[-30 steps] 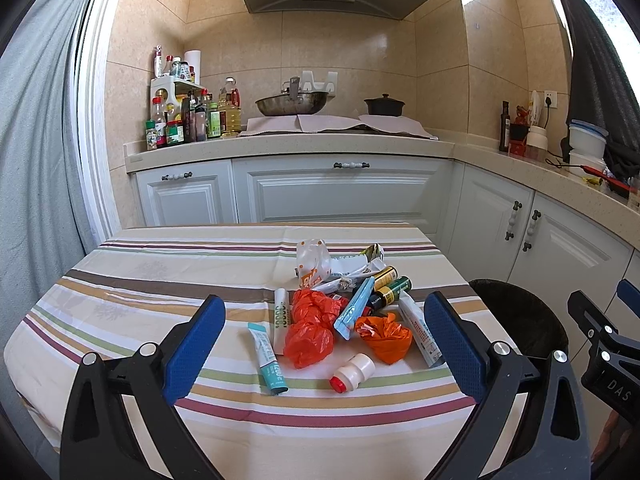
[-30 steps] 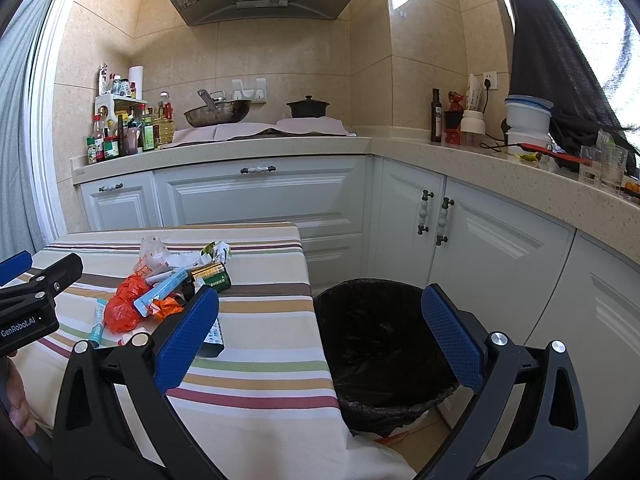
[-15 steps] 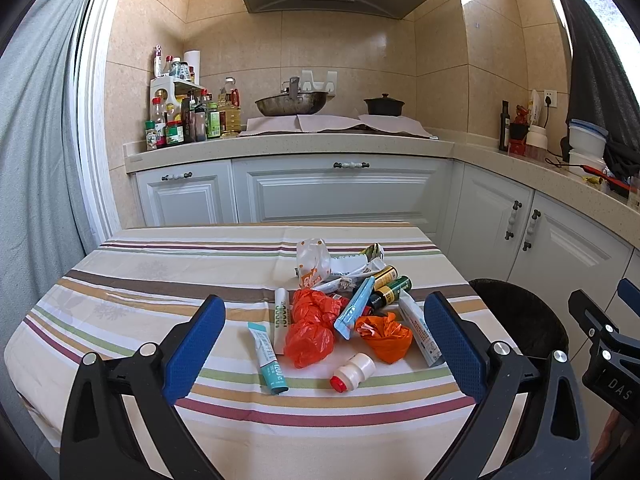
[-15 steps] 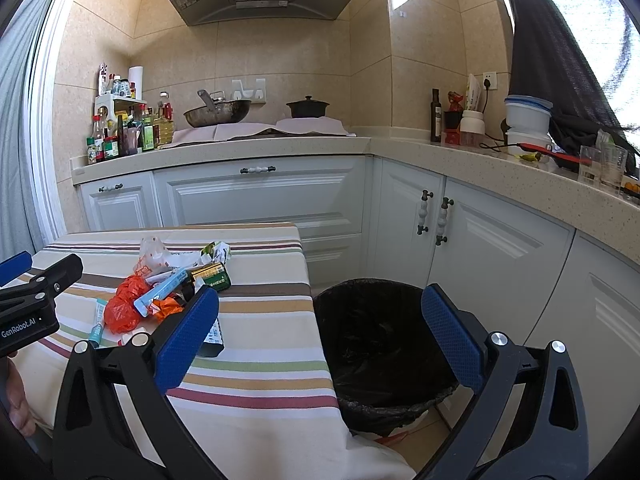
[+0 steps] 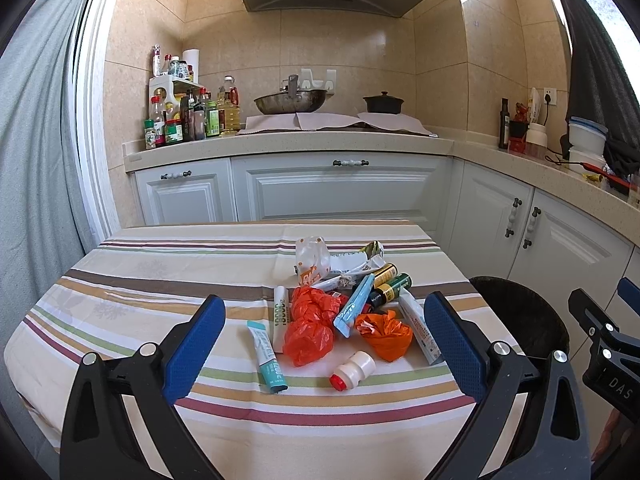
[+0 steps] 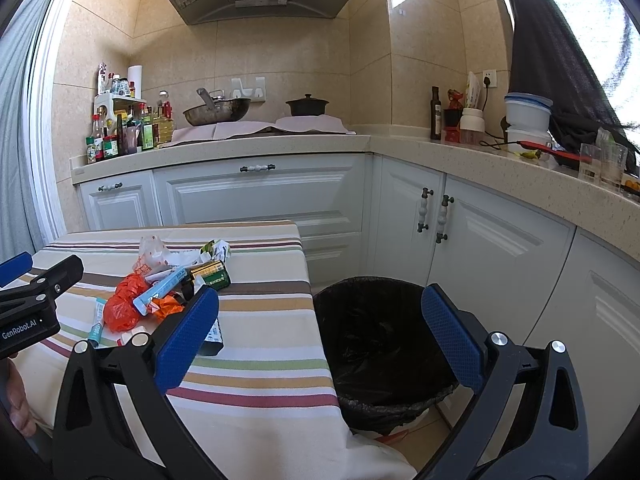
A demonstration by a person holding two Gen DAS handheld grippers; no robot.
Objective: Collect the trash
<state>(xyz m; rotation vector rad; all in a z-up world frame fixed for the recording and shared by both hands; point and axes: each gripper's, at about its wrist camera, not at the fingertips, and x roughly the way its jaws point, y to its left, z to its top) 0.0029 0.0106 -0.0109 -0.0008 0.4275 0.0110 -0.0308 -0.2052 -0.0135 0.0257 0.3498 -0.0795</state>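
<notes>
The left gripper (image 5: 324,350) hovers with jaws wide and empty over a trash pile (image 5: 344,304) on the striped tablecloth (image 5: 140,280). A teal tube (image 5: 267,356) lies lengthwise, cap toward the camera; a small white bottle (image 5: 354,370) lies on its side, red cap pointing near-left. The right gripper (image 6: 320,336), also wide and empty, faces the black-lined bin (image 6: 380,344) beside the table.

The trash pile (image 5: 340,304) lies on the bench (image 5: 160,280) before me, toward its right edge. My left hand-held gripper (image 5: 320,344) hangs over the bench's near side, with a small bottle (image 5: 354,370) and a tube (image 5: 266,356) nearest it. The bin (image 6: 380,344) stands on the floor just right of the bench, before my right hand-held gripper (image 6: 320,336). Behind everything runs the kitchen counter (image 5: 288,144).
</notes>
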